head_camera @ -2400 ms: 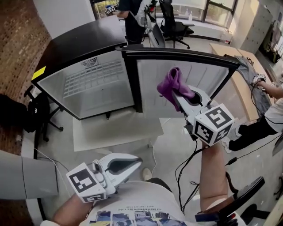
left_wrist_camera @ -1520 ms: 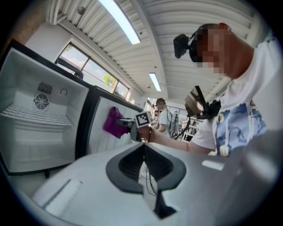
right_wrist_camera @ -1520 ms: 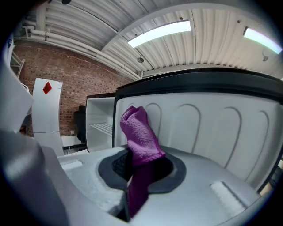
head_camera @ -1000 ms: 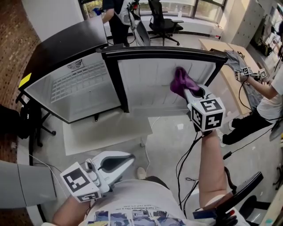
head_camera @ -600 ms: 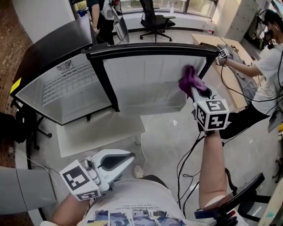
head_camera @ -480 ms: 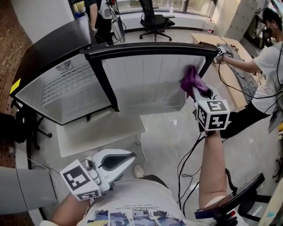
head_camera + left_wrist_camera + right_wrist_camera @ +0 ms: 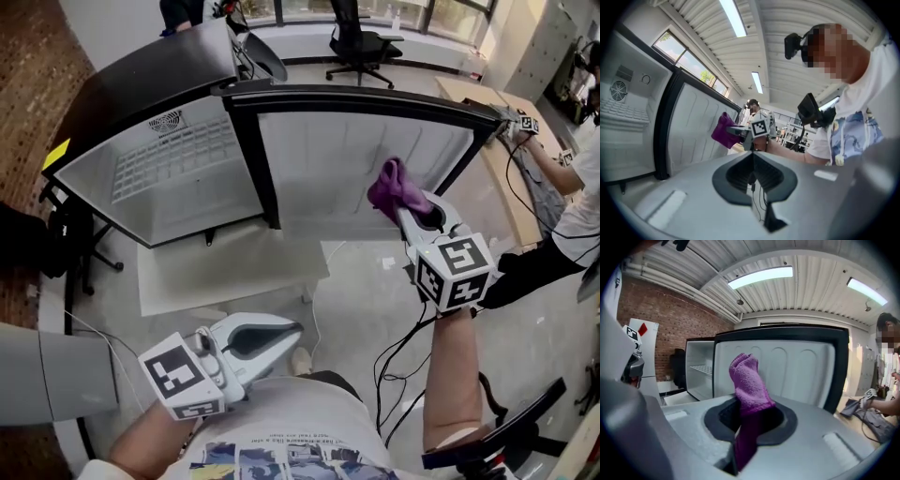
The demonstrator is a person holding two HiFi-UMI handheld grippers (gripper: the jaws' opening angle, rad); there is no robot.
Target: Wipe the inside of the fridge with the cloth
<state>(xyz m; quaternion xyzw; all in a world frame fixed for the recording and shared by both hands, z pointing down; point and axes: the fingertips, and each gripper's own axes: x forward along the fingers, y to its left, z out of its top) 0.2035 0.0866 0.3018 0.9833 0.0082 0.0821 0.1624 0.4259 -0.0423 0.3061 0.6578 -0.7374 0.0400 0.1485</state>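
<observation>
The small black fridge (image 7: 155, 173) stands open, its white inside with a wire shelf at the left. Its door (image 7: 328, 159) swings out to the right and shows its white inner panel. My right gripper (image 7: 401, 208) is shut on the purple cloth (image 7: 394, 186), which it holds up against the right half of that panel. In the right gripper view the cloth (image 7: 747, 380) sticks up from the shut jaws, with the door panel (image 7: 797, 366) behind it. My left gripper (image 7: 292, 330) is shut with nothing in it, low by my body. The cloth (image 7: 723, 133) also appears in the left gripper view.
A white board (image 7: 225, 272) lies on the floor below the fridge. Black cables (image 7: 394, 352) trail across the floor under my right arm. A black chair (image 7: 56, 234) stands left of the fridge, an office chair (image 7: 361, 42) behind it. A person (image 7: 562, 225) works at the right.
The right gripper carried the cloth rightward across the door's inner panel, then back to the left and a little lower. The left gripper stayed low and shut.
</observation>
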